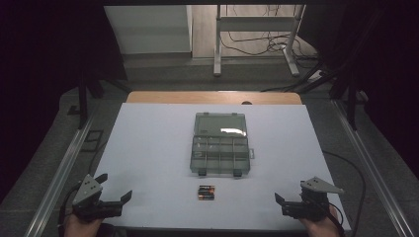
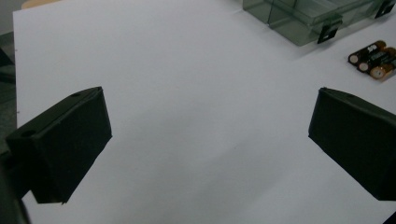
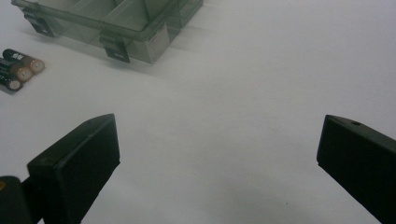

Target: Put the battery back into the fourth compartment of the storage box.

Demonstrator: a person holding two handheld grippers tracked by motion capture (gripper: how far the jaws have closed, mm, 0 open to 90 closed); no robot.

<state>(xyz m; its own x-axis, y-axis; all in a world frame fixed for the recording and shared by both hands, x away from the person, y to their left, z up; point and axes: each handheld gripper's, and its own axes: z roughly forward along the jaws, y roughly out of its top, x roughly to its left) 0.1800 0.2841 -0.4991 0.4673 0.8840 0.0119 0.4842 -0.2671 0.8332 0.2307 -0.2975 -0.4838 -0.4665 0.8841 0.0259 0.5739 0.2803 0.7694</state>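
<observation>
Both grippers wait at the near edge of the white surface (image 1: 148,148), left gripper (image 1: 114,190) at seven o'clock, right gripper (image 1: 289,193) at five, fingers spread wide on each and holding nothing. The batteries (image 1: 206,192) lie between them at six o'clock, just below the open plastic box (image 1: 219,148) at centre.

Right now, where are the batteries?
In the high view the batteries lie on the white table, near its front edge and about midway between the two grippers, just in front of the open clear box.
</observation>
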